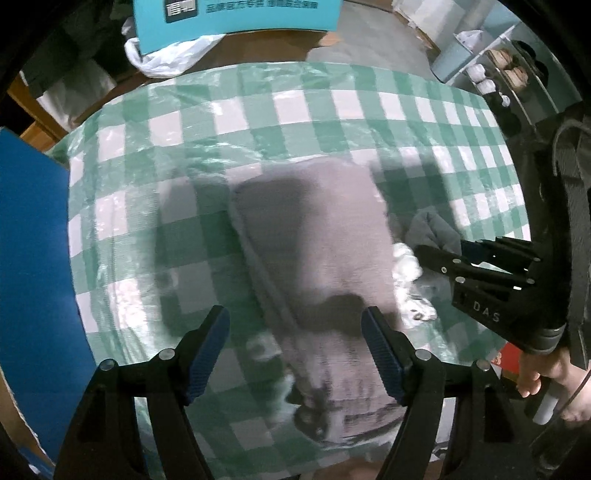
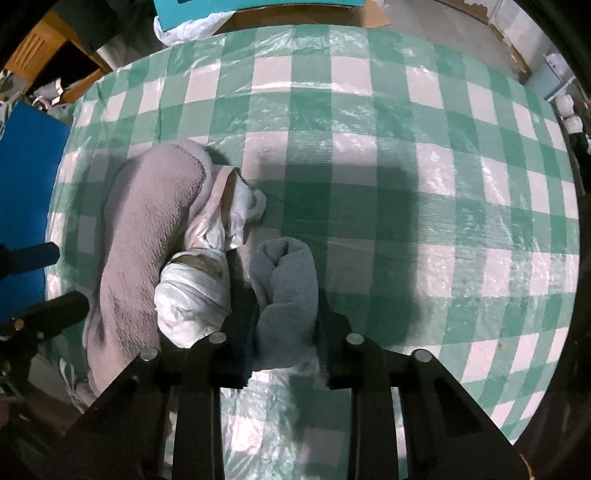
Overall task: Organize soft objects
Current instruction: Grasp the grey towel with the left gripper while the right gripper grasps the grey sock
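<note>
A long folded mauve-grey towel [image 1: 314, 240] lies on the green-and-white checked tablecloth [image 1: 221, 110]. My left gripper [image 1: 295, 354] is open above the towel's near end, one finger on each side. The towel also shows at the left of the right wrist view [image 2: 147, 240]. Beside it lies a crumpled white cloth [image 2: 199, 291], and right of that a rolled grey-blue towel [image 2: 284, 291]. My right gripper [image 2: 284, 350] is shut on the rolled grey-blue towel, which rests on the tablecloth [image 2: 406, 184]. In the left wrist view my right gripper [image 1: 436, 258] comes in from the right.
A blue panel [image 1: 33, 258] stands at the table's left edge. A teal box [image 1: 236, 18] and a white plastic bag [image 1: 170, 55] lie beyond the far edge. A shelf with small items [image 1: 498, 74] stands at the far right.
</note>
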The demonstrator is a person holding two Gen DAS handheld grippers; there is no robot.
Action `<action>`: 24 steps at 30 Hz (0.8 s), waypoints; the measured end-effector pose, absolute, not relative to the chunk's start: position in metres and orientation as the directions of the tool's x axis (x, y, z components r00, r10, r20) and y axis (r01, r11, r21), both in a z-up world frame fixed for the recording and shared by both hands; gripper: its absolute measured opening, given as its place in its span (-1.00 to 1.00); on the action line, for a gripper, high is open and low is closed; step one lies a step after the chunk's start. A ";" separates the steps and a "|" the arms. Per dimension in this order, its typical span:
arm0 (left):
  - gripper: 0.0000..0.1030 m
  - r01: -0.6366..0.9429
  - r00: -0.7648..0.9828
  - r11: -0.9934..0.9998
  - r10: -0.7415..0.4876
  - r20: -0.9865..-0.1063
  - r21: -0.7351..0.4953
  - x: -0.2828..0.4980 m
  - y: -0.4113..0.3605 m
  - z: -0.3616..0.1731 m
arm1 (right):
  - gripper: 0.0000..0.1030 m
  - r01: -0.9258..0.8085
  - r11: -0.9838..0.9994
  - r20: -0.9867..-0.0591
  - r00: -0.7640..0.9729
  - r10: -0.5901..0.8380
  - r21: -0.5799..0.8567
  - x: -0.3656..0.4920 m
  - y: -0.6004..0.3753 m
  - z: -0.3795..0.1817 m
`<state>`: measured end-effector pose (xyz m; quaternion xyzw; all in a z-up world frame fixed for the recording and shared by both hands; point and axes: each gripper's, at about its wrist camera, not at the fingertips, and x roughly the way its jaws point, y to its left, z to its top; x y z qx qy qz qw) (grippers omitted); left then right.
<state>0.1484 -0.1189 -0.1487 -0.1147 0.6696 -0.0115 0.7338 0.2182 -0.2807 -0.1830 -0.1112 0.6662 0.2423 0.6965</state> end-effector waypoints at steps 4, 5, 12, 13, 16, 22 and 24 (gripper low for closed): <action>0.57 -0.115 0.111 0.974 -0.181 -0.977 -0.194 0.148 -0.136 -0.145 | -0.53 -0.462 0.871 -0.980 0.015 0.196 0.168 0.217 -0.292 -0.173; 0.58 -0.109 0.111 0.975 -0.182 -0.977 -0.194 0.147 -0.139 -0.145 | -0.53 -0.456 0.874 -0.980 0.019 0.196 0.166 0.217 -0.296 -0.171; 0.60 -0.097 0.086 0.982 -0.156 -0.984 -0.164 0.148 -0.161 -0.155 | -0.53 -0.418 0.891 -0.976 0.040 0.215 0.179 0.218 -0.316 -0.155; 0.60 -0.094 0.082 0.982 -0.157 -0.984 -0.164 0.149 -0.164 -0.156 | -0.53 -0.416 0.891 -0.975 0.042 0.217 0.181 0.218 -0.319 -0.154; 0.60 -0.072 0.079 0.987 -0.136 -0.988 -0.142 0.150 -0.171 -0.161 | -0.53 -0.410 0.892 -0.973 0.043 0.227 0.190 0.215 -0.327 -0.151; 0.50 -0.013 0.064 0.993 -0.114 -0.991 -0.115 0.148 -0.174 -0.177 | -0.53 -0.409 0.891 -0.971 0.041 0.235 0.198 0.209 -0.325 -0.146; 0.21 -0.022 0.084 0.990 -0.139 -0.987 -0.141 0.146 -0.167 -0.176 | -0.53 -0.410 0.889 -0.970 0.044 0.240 0.202 0.208 -0.325 -0.143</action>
